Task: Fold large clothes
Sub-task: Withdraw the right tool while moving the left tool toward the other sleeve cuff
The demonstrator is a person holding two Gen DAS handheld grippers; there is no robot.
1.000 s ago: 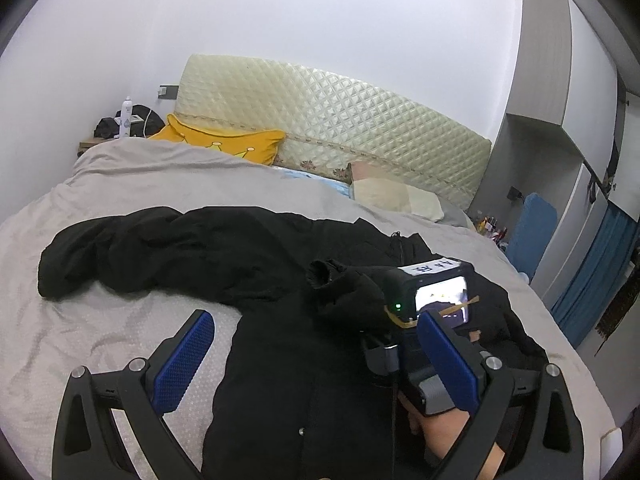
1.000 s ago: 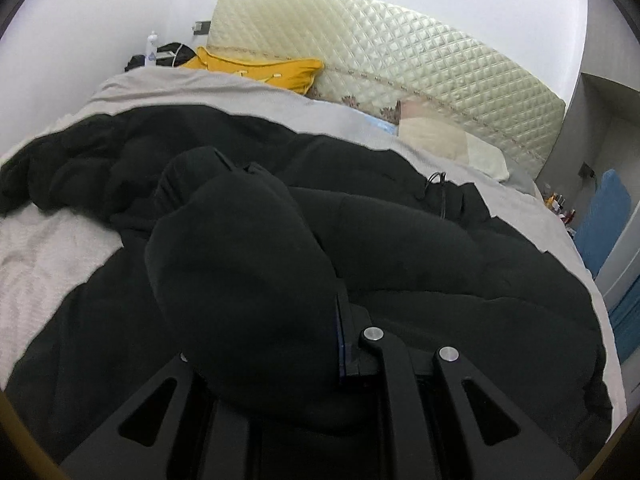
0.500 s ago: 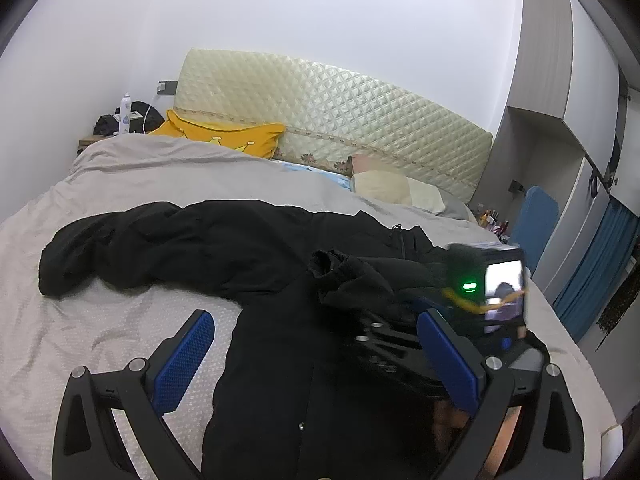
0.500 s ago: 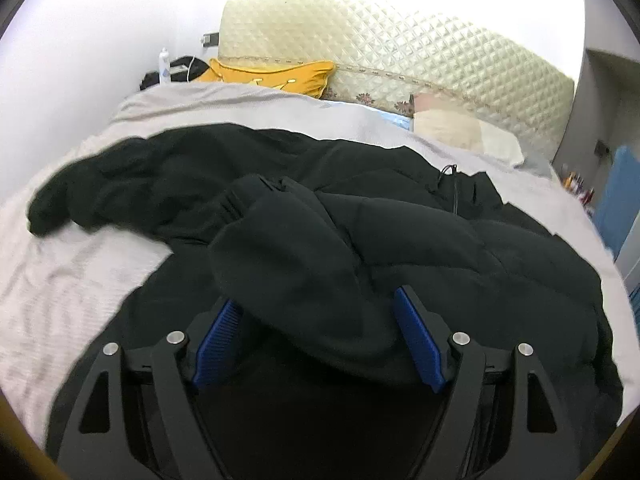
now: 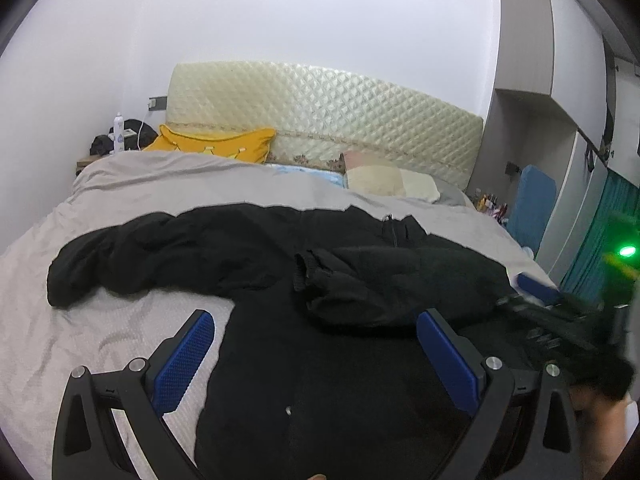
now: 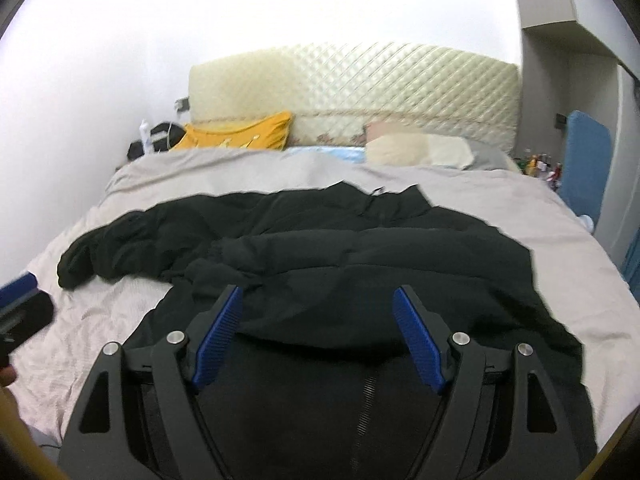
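Yellow pillow (image 5: 216, 145) against quilted headboard (image 5: 340, 116).

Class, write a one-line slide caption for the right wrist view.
Open right gripper hovers over a black jacket spread on a grey bed, one sleeve folded across its front.

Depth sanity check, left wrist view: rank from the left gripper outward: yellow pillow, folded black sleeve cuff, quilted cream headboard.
From the left gripper:
1. Folded black sleeve cuff, on the coat, just ahead.
2. Yellow pillow, far left at the bedhead.
3. Quilted cream headboard, behind the pillow against the wall.
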